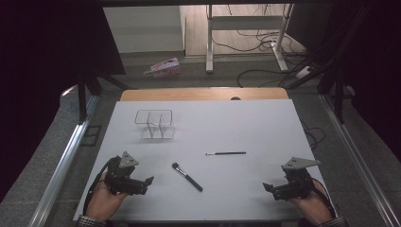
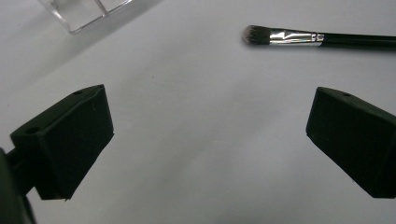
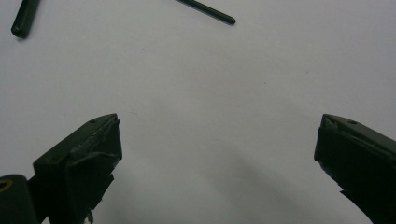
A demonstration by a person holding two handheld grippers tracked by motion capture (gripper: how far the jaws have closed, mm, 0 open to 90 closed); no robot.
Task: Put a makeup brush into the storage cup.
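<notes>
- High view: both grippers rest at the near edge of the white table (image 1: 265, 123), the left gripper (image 1: 147, 182) at the near left and the right gripper (image 1: 267, 187) at the near right, each held in a hand
- Between them lie two makeup brushes: the thick brush (image 1: 187, 176) sits diagonally just right of the left gripper, bristle head toward the far left, and the thin brush (image 1: 226, 153) lies crosswise farther back, near the table's middle
- A clear organizer (image 1: 154, 124) with compartments stands at the far left, well apart from both brushes
- Left gripper view: the jaws are spread wide with nothing between them; the thick brush (image 2: 317, 38) lies ahead and off to the right of the gap, its silver ferrule and bristles plain to see, and a corner of the clear organizer (image 2: 84, 14) shows at top left
- Right gripper view: the jaws are likewise spread wide and empty above bare table; the thin brush's handle tip (image 3: 208, 11) and the thick brush's butt end (image 3: 23, 18) lie well ahead
- Judged from this, the step in hand is reaching for the thick brush with the left gripper
- To do it well, the person should swing the gripper right until the handle crosses the gap squarely, come down low, and close on the black handle behind the ferrule, not on the bristles
- A round handle may roll on the smooth top, so closing slowly would help
</notes>
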